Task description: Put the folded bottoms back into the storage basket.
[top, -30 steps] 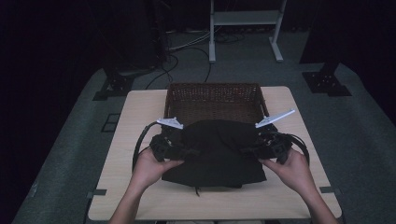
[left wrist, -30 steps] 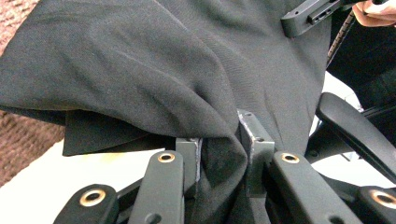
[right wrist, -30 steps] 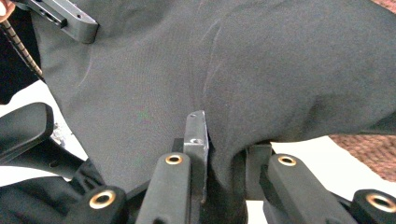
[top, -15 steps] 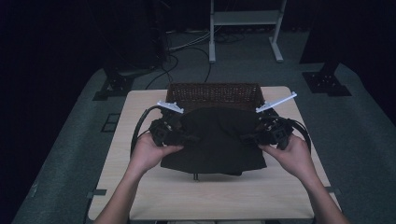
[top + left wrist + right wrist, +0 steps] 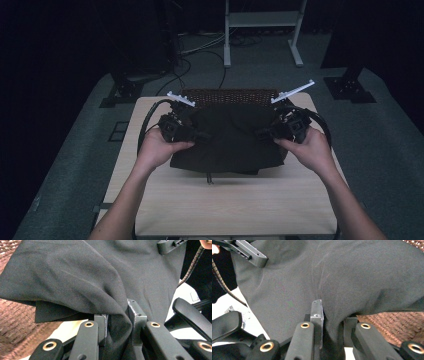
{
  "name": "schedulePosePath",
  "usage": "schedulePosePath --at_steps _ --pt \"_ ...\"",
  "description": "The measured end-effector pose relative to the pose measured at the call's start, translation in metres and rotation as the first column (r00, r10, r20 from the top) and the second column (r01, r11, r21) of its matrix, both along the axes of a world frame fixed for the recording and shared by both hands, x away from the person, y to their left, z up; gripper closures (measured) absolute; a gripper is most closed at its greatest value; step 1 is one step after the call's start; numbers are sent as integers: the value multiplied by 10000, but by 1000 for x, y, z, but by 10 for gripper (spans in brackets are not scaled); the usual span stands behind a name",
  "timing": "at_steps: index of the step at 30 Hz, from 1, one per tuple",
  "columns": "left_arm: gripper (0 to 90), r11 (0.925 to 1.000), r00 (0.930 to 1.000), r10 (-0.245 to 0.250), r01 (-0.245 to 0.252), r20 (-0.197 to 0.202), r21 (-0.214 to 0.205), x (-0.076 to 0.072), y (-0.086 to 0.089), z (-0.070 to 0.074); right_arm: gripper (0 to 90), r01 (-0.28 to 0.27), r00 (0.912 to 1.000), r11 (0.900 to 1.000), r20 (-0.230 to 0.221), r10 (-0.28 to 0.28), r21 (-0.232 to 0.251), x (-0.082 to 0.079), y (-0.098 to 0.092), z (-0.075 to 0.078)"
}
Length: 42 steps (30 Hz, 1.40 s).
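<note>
Black garment (image 5: pixel 227 137): folded, held up off the wooden table (image 5: pixel 235 205), its far edge now reaching over the brown wicker basket (image 5: pixel 227 95); a second ago it lay lower and nearer the person. Likely on its way into the basket. Left gripper (image 5: pixel 196 134): clenched on the cloth's left edge. Right gripper (image 5: pixel 262 133): clenched on the right edge. Both hands raised, level, jaws pointing inward toward each other.

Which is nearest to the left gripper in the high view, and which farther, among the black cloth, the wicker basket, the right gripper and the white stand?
1. Black cloth: clamped in the left gripper.
2. Wicker basket: just behind, partly under the cloth.
3. Right gripper: across the cloth.
4. White stand: on the floor beyond the table.
</note>
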<state>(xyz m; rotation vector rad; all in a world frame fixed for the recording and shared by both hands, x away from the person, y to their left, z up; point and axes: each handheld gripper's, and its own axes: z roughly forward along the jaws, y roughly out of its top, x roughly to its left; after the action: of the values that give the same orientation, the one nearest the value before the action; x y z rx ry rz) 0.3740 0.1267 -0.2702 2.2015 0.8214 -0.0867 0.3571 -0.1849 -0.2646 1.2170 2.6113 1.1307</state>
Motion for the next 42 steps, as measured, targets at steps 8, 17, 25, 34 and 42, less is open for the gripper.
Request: schedulePosePath --at_steps 8,17,25,34,42 --pt "727 9999 9999 115 -115 -100 -7 16 1 15 761 54 9999 10000 150 -53 -44 13 3 15" --pt "729 9999 9999 99 -97 -120 137 29 -2 34 761 97 9994 9999 325 -95 -69 23 2 36" --pt "729 9990 9999 86 -81 -108 429 40 -4 45 761 189 9993 9998 328 -190 14 32 1 46" --pt "730 9982 9998 176 -174 -38 568 58 -8 60 761 357 9986 9994 388 -358 35 47 1 56" --pt "730 9982 9997 238 -233 -96 552 72 -11 70 761 491 9981 9988 386 -490 -1 56 -1 69"
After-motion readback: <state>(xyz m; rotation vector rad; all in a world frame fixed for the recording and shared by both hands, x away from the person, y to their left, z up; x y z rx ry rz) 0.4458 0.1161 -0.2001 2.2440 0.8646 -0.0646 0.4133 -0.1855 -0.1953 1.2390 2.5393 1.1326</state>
